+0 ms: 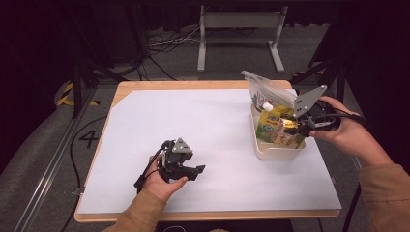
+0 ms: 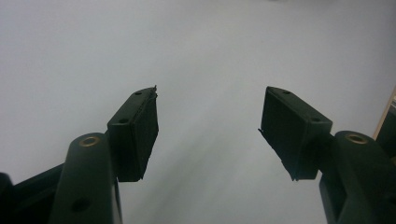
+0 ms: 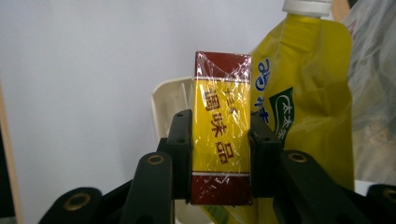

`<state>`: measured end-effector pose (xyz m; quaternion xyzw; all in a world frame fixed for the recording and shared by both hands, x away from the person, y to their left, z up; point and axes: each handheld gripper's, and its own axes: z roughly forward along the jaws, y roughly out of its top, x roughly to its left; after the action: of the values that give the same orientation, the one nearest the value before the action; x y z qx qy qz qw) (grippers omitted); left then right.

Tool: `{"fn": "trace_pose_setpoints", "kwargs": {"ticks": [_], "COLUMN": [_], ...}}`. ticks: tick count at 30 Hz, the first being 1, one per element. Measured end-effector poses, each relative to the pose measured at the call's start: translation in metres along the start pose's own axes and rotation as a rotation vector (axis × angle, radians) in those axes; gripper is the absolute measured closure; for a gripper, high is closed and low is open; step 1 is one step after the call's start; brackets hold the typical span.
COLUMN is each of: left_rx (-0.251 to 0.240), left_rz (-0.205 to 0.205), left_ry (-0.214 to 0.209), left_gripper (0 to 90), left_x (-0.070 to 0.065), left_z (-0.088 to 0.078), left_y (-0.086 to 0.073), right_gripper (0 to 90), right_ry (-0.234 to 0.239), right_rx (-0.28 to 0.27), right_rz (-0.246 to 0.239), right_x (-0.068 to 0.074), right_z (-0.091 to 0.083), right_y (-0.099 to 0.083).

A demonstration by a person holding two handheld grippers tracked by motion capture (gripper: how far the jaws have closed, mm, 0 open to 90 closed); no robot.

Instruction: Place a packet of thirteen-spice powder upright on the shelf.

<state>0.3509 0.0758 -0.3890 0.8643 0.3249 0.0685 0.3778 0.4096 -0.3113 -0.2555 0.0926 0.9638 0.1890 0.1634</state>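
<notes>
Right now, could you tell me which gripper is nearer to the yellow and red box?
The right. The right gripper has its jaws clamped on the yellow and red box at the white bin. The left gripper rests open far across the table, near the front edge.

Yellow box (image 3: 220, 135) with dark red ends and dark red lettering, yellow pouch (image 3: 303, 93) with white cap and green-and-white label, cream bin (image 1: 275, 147), white-topped bench (image 1: 193, 130) with light wood edge, black fingers (image 3: 182, 149)
</notes>
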Motion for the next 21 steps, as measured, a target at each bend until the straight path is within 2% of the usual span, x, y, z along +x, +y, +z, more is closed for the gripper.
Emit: {"fn": "trace_pose_setpoints", "kwargs": {"ticks": [2,5,8,11,14,19,21], "left_rx": [0.002,0.004,0.004,0.005,0.003,0.001,0.003], "left_rz": [0.002,0.001,0.001,0.003,0.002,-0.001,0.0], "left_ry": [-0.002,-0.005,-0.006,-0.006,-0.005,-0.005,-0.005], "left_gripper": [37.4,37.5,37.7,37.7,37.8,37.8,37.8], "left_x": [0.0,-0.001,-0.001,-0.001,-0.001,-0.001,-0.001], "left_z": [0.001,0.001,0.002,0.001,0.001,0.001,0.001], "left_y": [0.0,0.0,0.001,0.001,0.0,0.0,0.0], "right_gripper": [68.1,68.3,68.3,68.3,68.3,68.3,68.3], "right_ry": [-0.012,0.002,0.022,0.045,0.038,0.023,0.036], "right_rx": [-0.014,-0.035,-0.027,-0.025,-0.014,-0.027,-0.011], "right_rz": [-0.008,-0.042,-0.076,-0.082,-0.102,-0.141,-0.158], "right_x": [0.002,0.004,0.008,0.012,0.017,0.027,0.029], "right_z": [0.001,0.0,0.001,0.0,0.0,-0.002,0.003], "right_y": [-0.001,-0.001,0.001,0.004,0.009,0.019,0.024]}}
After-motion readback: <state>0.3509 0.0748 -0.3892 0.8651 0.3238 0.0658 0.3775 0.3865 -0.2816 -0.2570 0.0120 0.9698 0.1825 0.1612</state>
